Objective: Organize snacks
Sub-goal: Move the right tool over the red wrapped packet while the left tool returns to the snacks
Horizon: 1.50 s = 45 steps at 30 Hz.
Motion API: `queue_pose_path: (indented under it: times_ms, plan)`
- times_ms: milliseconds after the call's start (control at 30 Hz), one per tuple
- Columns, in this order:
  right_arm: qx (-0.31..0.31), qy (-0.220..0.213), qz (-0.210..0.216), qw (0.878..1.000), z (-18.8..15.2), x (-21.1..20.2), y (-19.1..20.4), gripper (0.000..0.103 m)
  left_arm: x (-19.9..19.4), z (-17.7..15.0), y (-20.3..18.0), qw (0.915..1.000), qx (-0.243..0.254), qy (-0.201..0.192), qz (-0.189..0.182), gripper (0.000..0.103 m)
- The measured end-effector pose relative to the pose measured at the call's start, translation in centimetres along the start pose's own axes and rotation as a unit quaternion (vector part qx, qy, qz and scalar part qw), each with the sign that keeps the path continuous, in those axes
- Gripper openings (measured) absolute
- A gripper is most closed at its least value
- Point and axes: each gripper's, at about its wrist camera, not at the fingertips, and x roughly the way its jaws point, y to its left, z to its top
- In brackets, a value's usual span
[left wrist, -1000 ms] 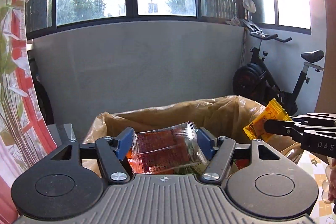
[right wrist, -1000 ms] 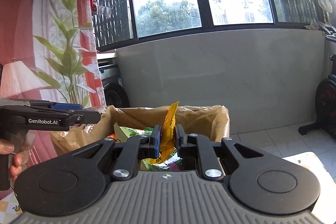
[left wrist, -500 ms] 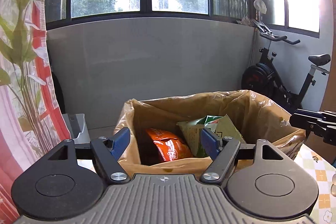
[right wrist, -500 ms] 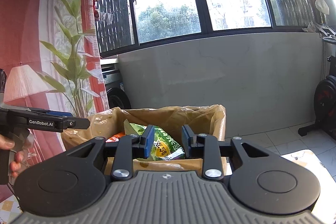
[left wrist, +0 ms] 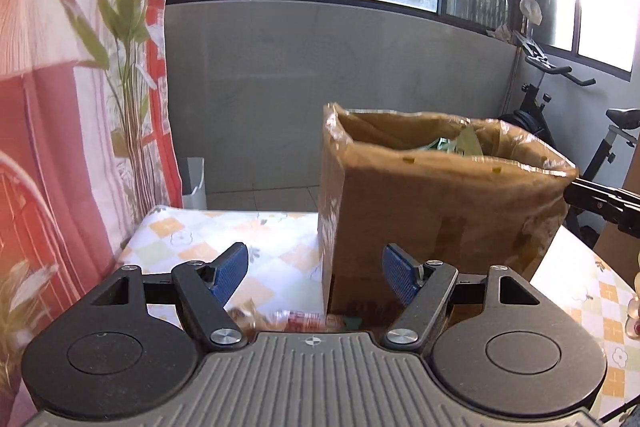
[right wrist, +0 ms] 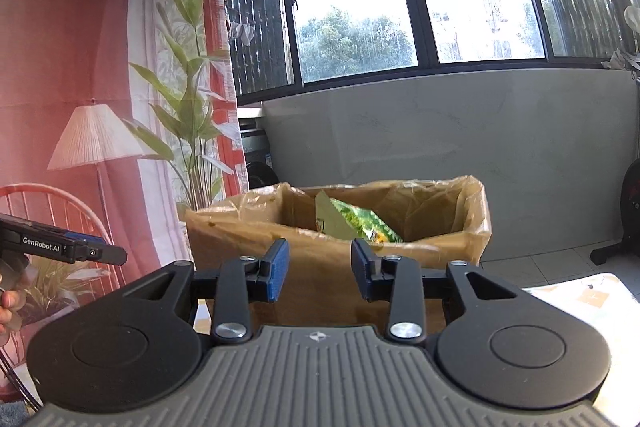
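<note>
Both jaws stood apart, empty: left gripper (left wrist: 314, 269) wide, right gripper (right wrist: 318, 269) having just been opening. Green snack bag (right wrist: 364, 225) lay inside the cardboard box (right wrist: 328, 267), frame centre.

Brown box (left wrist: 432, 203) — checkered floral tablecloth (left wrist: 224, 239)

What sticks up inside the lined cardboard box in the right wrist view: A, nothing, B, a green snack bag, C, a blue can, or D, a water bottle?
B: a green snack bag pokes above the rim of the box.
</note>
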Motion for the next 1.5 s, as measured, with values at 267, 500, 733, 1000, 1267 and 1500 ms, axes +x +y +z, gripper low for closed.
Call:
queue_pose_path:
  times_ms: [267, 500, 733, 1000, 1267, 1500]
  plan:
    - [0.03, 0.059, 0.0, 0.998, -4.1, 0.8, 0.7, 0.038, 1.6, -7.9, -0.1, 0.9966, -0.04, 0.072, -0.009, 0.076]
    - [0.055, 0.121, -0.006, 0.991, -7.9, 0.8, 1.1, 0.038, 2.4, -10.0, -0.3, 0.995, -0.003, 0.096, -0.026, 0.076]
    - [0.051, 0.155, 0.001, 0.987, -9.2, 0.9, 1.6, 0.038, 2.8, -11.1, 1.5, 0.9921, 0.032, 0.109, -0.052, 0.076]
    - [0.047, 0.189, 0.006, 0.981, -10.4, 1.7, 2.4, 0.038, 3.2, -12.0, 2.4, 0.99, 0.029, 0.124, -0.062, 0.076]
    - [0.039, 0.21, 0.011, 0.977, -10.8, 2.4, 3.2, 0.038, 3.6, -12.8, 2.1, 0.987, 0.014, 0.148, -0.061, 0.076]
    - [0.038, 0.225, 0.018, 0.973, -11.4, 2.7, 3.6, 0.038, 4.1, -12.9, 2.1, 0.9813, -0.013, 0.176, -0.077, 0.072]
